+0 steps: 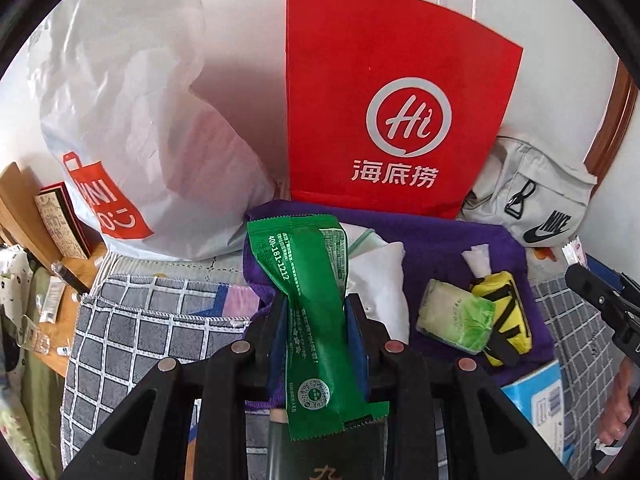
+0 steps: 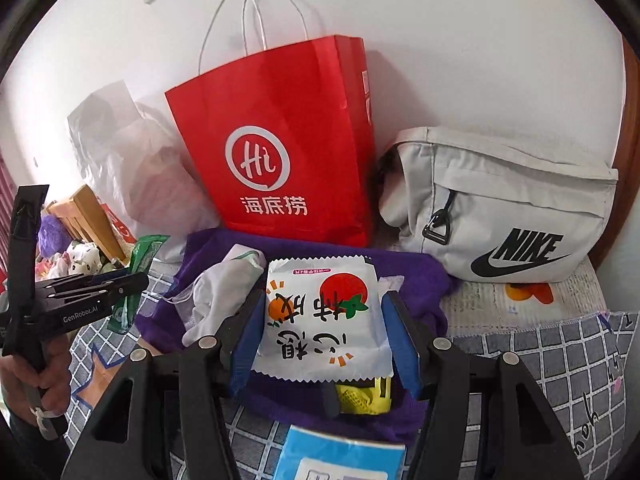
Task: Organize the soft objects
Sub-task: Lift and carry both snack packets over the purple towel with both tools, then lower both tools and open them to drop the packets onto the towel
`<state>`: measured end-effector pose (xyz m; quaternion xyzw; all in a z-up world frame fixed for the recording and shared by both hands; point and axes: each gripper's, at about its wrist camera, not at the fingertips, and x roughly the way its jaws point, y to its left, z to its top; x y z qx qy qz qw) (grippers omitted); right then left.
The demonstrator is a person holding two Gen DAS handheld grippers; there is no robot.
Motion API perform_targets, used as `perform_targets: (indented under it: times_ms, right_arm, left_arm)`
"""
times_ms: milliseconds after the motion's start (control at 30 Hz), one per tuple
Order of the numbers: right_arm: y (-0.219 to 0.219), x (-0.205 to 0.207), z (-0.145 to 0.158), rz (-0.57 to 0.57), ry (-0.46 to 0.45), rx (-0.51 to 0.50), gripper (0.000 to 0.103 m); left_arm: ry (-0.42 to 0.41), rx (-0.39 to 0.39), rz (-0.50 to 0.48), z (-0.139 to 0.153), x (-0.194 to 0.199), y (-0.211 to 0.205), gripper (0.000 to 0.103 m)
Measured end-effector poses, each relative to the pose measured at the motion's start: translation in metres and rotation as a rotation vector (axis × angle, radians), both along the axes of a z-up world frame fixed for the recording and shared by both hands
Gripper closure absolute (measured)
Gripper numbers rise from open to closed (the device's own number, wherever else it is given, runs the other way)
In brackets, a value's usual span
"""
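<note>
left jaws: left gripper (image 1: 316, 320) clamped on green packet (image 1: 310, 280), mid-length; long axis runs near-to-far, far end flops over purple cloth (image 1: 448, 248).
right jaws: right gripper (image 2: 324, 320) gripping white snack pack (image 2: 324, 320), flat, fruit print, held by its side edges.
key relation: red paper bag (image 1: 384, 92) stands upright just beyond the cloth, dead ahead of both; left pkt sits nearer its front, judging by wrist view.
bed: grey check cover (image 1: 120, 332), yellow pouch (image 1: 504, 312) & tissue pack (image 1: 456, 316) lie right of green pkt.

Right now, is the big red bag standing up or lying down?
Standing up. The red bag rests on its bottom against the white wall, with its string handles sticking up on top.
</note>
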<state>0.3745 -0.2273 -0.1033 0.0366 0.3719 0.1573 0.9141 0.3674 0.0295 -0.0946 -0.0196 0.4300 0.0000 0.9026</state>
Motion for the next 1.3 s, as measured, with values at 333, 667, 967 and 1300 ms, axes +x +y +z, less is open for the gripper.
perform_targets:
  times_ms: [333,667,967,1300]
  right_arm:
    - [0.001,0.027,-0.045,0.010,0.086,-0.035,0.045]
    - [0.005,0.037,-0.063,0.018,0.125,-0.064,0.045]
    - [0.009,0.039,-0.070,0.028,0.146,-0.073,0.044]
    - [0.006,0.043,-0.075,0.015,0.157,-0.087,0.039]
  left_arm:
    - [0.016,0.033,-0.001,-0.019,0.019,-0.001,0.076]
    - [0.056,-0.048,0.007,-0.028,0.029,0.021,0.076]
    - [0.094,-0.053,0.007,-0.039,0.035,0.020,0.076]
    - [0.129,-0.084,-0.013,-0.052,0.040,0.015,0.073]
